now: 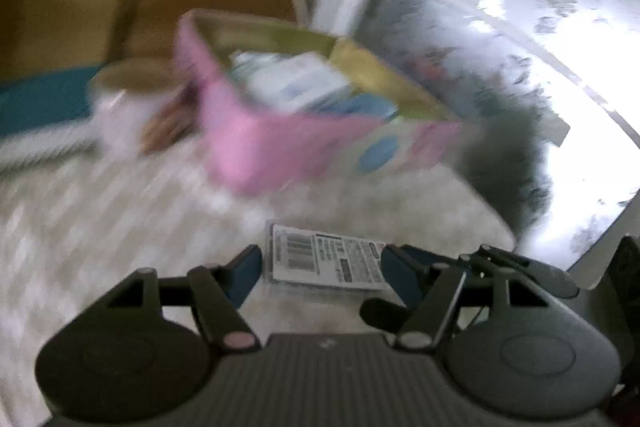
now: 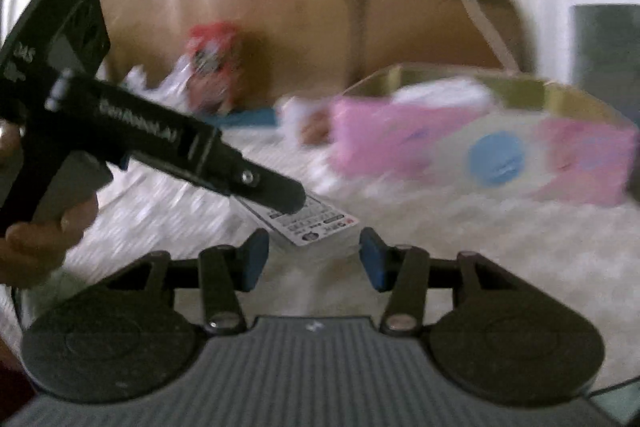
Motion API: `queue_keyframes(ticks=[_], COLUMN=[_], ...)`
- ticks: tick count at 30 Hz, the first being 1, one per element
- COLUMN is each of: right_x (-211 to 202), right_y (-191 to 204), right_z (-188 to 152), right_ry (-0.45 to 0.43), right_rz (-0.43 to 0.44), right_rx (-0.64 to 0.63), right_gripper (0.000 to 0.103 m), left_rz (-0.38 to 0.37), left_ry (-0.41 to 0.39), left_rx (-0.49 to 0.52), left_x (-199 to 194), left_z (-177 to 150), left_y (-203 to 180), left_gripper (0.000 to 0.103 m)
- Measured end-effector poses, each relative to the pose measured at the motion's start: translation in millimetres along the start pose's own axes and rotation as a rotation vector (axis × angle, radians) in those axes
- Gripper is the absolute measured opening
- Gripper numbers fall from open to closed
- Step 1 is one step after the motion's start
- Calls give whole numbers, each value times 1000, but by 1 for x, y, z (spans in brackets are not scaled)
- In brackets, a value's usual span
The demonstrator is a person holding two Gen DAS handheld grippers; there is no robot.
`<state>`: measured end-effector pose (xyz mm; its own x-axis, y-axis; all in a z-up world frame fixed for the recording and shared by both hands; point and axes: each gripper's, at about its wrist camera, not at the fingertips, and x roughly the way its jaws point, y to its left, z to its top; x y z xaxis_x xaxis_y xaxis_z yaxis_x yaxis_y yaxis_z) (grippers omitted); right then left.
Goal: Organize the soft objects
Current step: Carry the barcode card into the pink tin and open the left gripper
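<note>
1. Gripping the flat labelled packet (image 1: 326, 259) between its blue pads, the left gripper (image 1: 322, 269) stands half-open above the pale rug (image 1: 120, 227).
2. The right gripper (image 2: 310, 253), half-open, brackets the same packet; contact unclear.
3. The pink box (image 2: 500, 151) sits beyond, right.

Your left gripper (image 1: 322, 269) has a flat labelled packet (image 1: 326, 259) lying between its pads, so nothing passes straight through there. Your right gripper (image 2: 310, 253) faces the same packet (image 2: 316, 227) from its side, with the left tool's finger (image 2: 280, 193) crossing over the packet's far end; that approach is crowded. Beyond, a stretch of pale fluffy bedding (image 1: 132, 211) lies bare up to the pink box (image 1: 280, 123). The box is open on top but already part filled. A white cup (image 1: 128, 99) stands just left of it. Cardboard boxes (image 2: 432, 27) wall off the back.
</note>
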<state>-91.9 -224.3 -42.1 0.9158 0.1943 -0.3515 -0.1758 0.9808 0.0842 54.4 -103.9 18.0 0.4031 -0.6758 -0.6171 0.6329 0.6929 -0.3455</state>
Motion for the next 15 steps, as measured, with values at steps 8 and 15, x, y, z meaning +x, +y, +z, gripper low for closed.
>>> queue_keyframes(ticks=[8,15], right_x=[-13,32], right_y=[-52,-110], right_z=[51,70], right_ry=[-213,-234], right_rz=[-178,-257], right_rx=[-24,19], right_gripper=[53,52], left_rz=[-62,7], left_ry=[-99,-147], left_rx=[121,156], left_x=[41,105], left_z=[87,145], left_y=[-53,-61], left_gripper=[66,75])
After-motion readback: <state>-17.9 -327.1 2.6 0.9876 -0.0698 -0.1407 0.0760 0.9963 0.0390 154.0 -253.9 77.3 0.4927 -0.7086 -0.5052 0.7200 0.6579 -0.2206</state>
